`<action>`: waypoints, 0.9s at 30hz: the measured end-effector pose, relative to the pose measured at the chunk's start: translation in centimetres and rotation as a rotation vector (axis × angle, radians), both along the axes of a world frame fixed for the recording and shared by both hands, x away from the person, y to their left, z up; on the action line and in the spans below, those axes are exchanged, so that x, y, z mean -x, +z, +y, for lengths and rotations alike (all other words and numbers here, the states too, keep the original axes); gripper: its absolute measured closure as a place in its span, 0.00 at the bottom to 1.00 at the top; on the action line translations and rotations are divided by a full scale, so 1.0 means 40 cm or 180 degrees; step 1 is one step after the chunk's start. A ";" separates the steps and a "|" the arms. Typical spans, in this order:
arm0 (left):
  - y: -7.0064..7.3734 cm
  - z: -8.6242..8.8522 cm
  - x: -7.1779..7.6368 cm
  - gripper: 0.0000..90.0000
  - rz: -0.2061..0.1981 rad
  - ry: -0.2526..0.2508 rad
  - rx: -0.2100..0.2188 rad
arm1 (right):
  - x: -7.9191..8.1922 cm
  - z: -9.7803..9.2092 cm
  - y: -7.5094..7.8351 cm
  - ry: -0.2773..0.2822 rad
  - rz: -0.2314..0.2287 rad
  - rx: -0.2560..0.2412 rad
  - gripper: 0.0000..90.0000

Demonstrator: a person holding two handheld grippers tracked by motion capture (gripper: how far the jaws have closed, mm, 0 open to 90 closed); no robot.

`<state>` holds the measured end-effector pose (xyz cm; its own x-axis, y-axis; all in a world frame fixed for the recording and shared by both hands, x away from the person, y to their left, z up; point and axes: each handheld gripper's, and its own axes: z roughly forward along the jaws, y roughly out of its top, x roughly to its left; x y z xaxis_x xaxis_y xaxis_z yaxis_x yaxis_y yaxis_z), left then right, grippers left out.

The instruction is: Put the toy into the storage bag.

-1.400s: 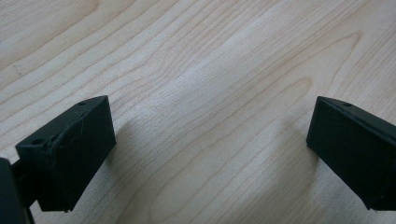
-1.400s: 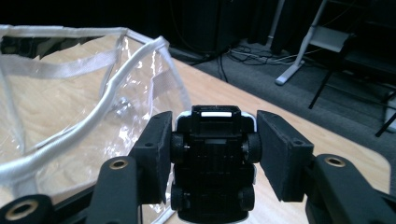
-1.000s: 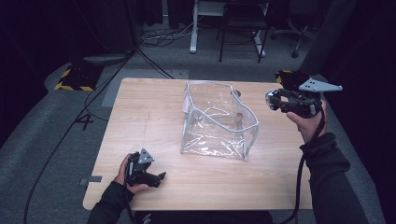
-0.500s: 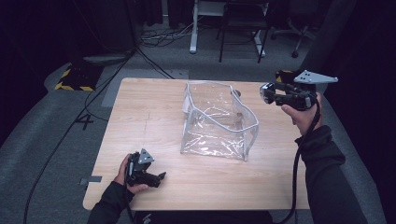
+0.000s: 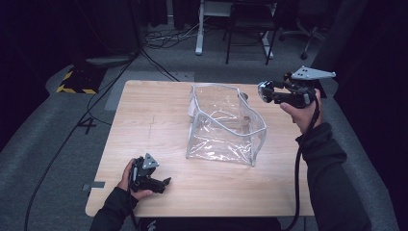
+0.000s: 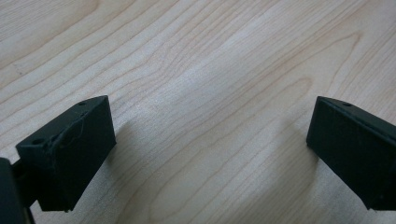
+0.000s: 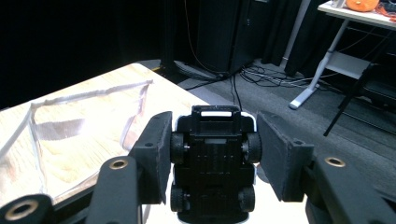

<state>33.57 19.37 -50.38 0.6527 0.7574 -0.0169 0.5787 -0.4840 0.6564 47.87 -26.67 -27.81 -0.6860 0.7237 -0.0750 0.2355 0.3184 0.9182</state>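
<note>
1. The right gripper (image 5: 263, 92) is clamped on a toy car (image 7: 214, 161), underside toward the camera, wheels between the pads
2. It holds the car in the air just beside the clear bag's (image 5: 226, 125) open top, likely to drop it in
3. The left gripper (image 5: 159, 183) rests on the table (image 5: 144, 115), jaws apart, idle and well clear of the bag

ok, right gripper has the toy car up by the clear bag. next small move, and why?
Probably carry the toy car leftward over the clear bag's open top, then lower it in. The right gripper clamps the car by its wheels, underside facing the camera, beside the bag's far right corner, not above the mouth. The left gripper rests open on the table.
</note>
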 end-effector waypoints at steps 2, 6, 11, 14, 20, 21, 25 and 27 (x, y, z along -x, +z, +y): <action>0.000 0.000 0.000 0.02 -0.0003 0.0004 0.0001 | -0.006 0.011 0.002 0.0013 0.0005 0.0015 0.54; -0.001 0.000 0.000 0.02 -0.0009 0.0001 0.0002 | -0.015 0.028 0.006 0.0058 -0.0009 0.0013 0.54; 0.000 0.000 0.000 0.02 0.0000 -0.0004 0.0002 | -0.033 0.066 0.006 0.0161 0.0003 -0.0023 0.54; 0.000 0.000 0.000 0.02 -0.0001 -0.0003 0.0002 | -0.042 0.090 0.000 0.0206 0.0016 -0.0005 0.54; 0.000 0.000 0.000 0.02 -0.0004 0.0004 0.0002 | -0.064 0.117 -0.021 0.0321 0.0097 0.0021 0.54; -0.001 0.000 0.000 0.02 -0.0008 0.0006 0.0004 | -0.067 0.120 -0.024 0.0332 0.0119 0.0006 0.54; 0.000 0.000 0.000 0.02 -0.0002 -0.0012 -0.0010 | -0.075 0.128 -0.033 0.0396 0.0171 -0.0007 0.54; 0.000 0.000 0.000 0.02 -0.0005 -0.0004 -0.0004 | -0.079 0.134 -0.038 0.0439 0.0185 -0.0008 0.54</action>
<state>33.57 19.37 -50.39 0.6537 0.7566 -0.0149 0.5770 -0.4856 0.6567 51.03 -21.32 -29.33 -0.7822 0.6223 -0.0307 0.2424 0.3493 0.9051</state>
